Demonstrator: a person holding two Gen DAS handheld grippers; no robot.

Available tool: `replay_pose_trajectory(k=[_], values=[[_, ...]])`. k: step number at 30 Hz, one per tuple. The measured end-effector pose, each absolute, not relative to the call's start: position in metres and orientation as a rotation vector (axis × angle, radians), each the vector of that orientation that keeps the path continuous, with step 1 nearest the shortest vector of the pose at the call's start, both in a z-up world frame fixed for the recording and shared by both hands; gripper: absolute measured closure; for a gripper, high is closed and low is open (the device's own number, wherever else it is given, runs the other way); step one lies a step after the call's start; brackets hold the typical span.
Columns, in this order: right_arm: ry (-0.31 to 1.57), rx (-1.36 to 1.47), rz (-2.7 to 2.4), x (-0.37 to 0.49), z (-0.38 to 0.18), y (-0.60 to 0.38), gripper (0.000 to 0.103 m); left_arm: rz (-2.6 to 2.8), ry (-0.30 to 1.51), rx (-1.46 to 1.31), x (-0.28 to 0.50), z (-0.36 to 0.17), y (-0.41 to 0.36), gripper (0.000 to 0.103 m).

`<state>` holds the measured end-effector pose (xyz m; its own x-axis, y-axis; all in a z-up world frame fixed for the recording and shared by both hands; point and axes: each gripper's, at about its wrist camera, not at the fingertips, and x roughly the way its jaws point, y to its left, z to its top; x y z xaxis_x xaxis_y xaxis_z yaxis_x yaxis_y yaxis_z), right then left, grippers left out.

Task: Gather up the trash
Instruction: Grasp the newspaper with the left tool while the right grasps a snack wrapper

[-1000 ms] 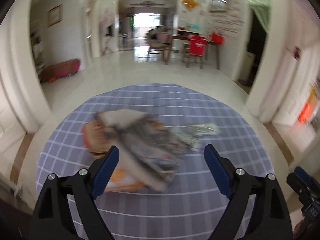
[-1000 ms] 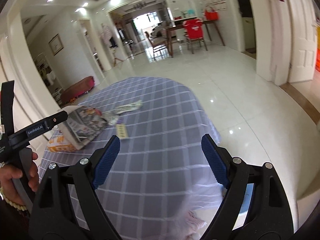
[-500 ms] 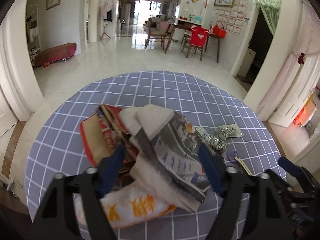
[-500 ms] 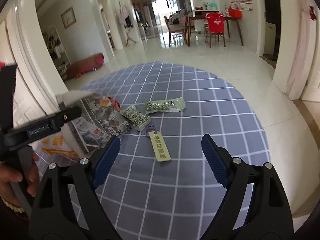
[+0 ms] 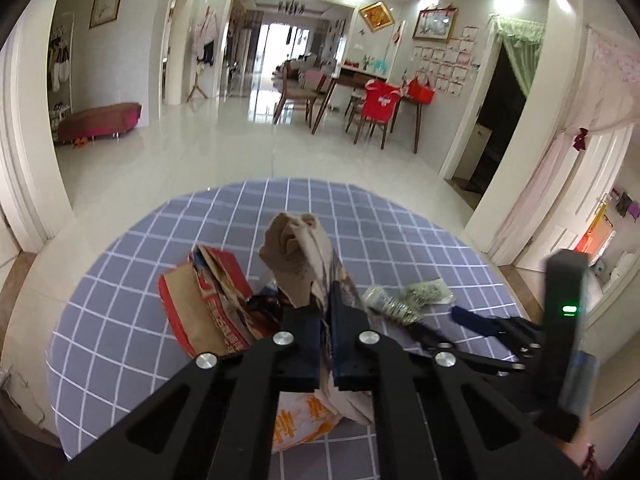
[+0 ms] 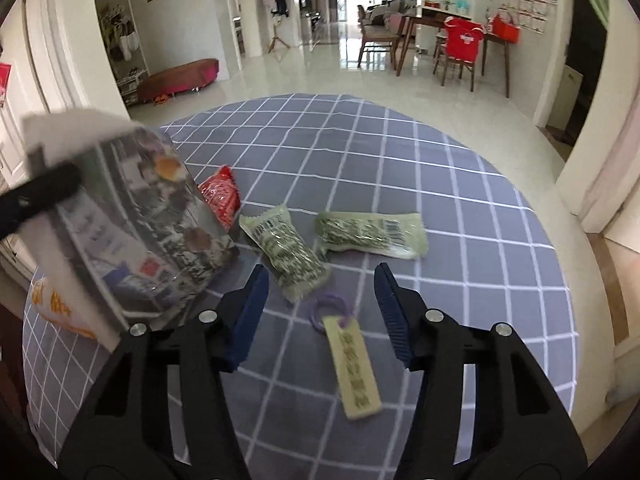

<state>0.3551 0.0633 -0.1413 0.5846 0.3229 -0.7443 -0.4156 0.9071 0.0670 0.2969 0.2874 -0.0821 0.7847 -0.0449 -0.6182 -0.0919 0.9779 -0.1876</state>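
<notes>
We are clamping our left gripper (image 5: 325, 312) tight on the folded newspaper sheet with printed photos (image 5: 304, 256), which is bunching upward between the blue pads just above the round table in its blue-grey checked cloth (image 5: 132, 280). We are pinching it near its edge, probably so the whole sheet lifts in one piece and drags nothing else along. Just beside it the torn red-and-brown cardboard packet (image 5: 200, 304) and the white plastic bag with orange characters (image 5: 304, 424) are lying on the cloth (the bag is partly hidden under our own jaws).

Our right gripper (image 6: 320, 312) is hovering low over the table, its jaws closing with nothing yet pressed between them. The purple plastic ring with its cream rectangular tag (image 6: 352, 364) is lying in the gap, and the nearer pale green foil wrapper (image 6: 288, 256) is sitting just ahead of the fingertips; the second green wrapper (image 6: 372, 232) is lying near it, further right. We judge the ring and tag or the near wrapper to be the target, though we cannot tell which.

Compared with a second ago, the left jaws were standing wide around the paper pile and are now squeezed together on it. The right gripper was looking across bare cloth with the litter far off; now the litter is lying right under it and its jaws are narrower.
</notes>
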Motion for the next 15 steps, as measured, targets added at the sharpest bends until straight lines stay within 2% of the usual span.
replay_pose_trajectory(k=[2,3,4,5,9,15], values=[[0.866,-0.132,0.444,0.362,-0.147,0.071,0.049,0.026,0.661,-0.2,0.296,-0.078,0.285,0.1],[0.88,-0.133,0.451,0.364,-0.151,0.073,0.053,0.026,0.66,-0.2,0.297,-0.076,0.284,0.1],[0.885,-0.142,0.445,0.366,-0.152,0.076,0.068,0.026,0.66,-0.198,0.297,-0.076,0.283,0.1],[0.879,-0.145,0.451,0.368,-0.15,0.077,0.074,0.024,0.659,-0.198,0.296,-0.075,0.283,0.1],[0.879,-0.164,0.465,0.369,-0.152,0.078,0.079,0.021,0.645,-0.194,0.289,-0.07,0.279,0.1],[0.839,-0.074,0.49,0.351,-0.14,0.057,0.08,0.011,0.61,-0.185,0.275,-0.052,0.267,0.1]])
